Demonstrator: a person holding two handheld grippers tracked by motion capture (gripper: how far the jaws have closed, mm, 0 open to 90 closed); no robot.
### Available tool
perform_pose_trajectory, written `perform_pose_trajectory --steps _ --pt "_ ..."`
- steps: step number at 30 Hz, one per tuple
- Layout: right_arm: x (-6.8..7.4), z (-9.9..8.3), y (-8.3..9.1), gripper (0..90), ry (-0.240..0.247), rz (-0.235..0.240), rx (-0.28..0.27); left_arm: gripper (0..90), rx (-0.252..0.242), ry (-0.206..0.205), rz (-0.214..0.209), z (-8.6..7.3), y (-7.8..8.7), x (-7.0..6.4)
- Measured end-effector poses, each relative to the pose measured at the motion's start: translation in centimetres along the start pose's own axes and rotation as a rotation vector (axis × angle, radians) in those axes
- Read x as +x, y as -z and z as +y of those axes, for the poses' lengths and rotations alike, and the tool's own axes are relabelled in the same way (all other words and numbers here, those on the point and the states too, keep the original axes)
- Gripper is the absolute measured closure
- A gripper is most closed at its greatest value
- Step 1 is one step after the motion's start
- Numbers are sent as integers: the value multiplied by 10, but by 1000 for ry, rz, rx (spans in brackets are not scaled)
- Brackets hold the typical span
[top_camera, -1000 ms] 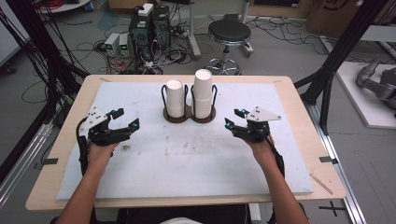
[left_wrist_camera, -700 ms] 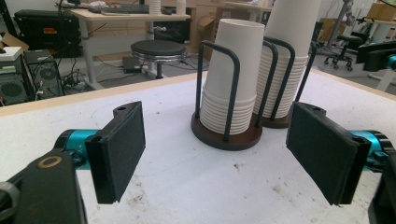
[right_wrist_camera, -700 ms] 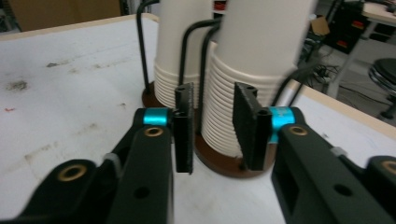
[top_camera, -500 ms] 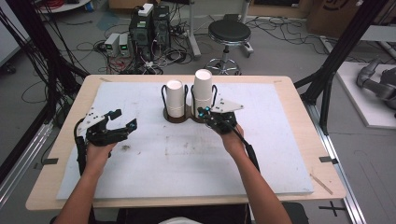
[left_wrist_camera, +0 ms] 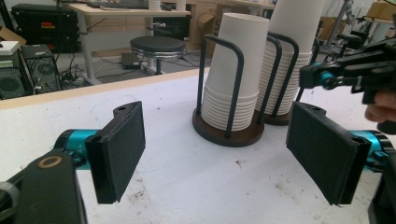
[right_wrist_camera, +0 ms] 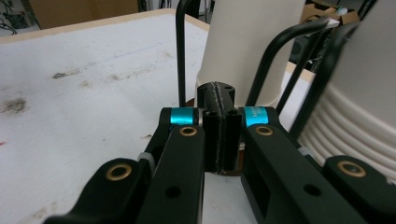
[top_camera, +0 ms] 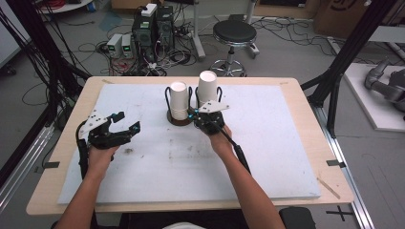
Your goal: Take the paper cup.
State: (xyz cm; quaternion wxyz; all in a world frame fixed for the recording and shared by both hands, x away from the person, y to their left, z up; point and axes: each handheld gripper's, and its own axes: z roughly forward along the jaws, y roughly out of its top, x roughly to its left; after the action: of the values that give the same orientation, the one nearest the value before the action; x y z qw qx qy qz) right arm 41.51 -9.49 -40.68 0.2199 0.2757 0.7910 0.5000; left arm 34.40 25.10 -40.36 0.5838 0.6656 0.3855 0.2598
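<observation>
High view: right tool (top_camera: 197, 113) now swung in from the desk's (top_camera: 286, 157) right to the cup stacks (top_camera: 179, 100), jaws pressed together on nothing. Left tool (top_camera: 125, 125) parked wide open, empty. Looks like a cup pick coming.

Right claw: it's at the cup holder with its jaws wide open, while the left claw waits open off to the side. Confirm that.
Not quite. The right claw is at the cup holder, but its jaws are pressed shut with nothing between them, as the right gripper view shows. The left claw does wait open off to the side.
</observation>
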Motion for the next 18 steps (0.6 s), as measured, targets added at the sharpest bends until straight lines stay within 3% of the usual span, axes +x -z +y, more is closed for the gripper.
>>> perform_pose_trajectory --steps 12,18 --pt "9 -12 -36 900 -66 -19 41 198 1 5 2 0 0 0" --pt "6 -19 -46 900 -139 -48 53 198 4 6 2 -1 -1 1"
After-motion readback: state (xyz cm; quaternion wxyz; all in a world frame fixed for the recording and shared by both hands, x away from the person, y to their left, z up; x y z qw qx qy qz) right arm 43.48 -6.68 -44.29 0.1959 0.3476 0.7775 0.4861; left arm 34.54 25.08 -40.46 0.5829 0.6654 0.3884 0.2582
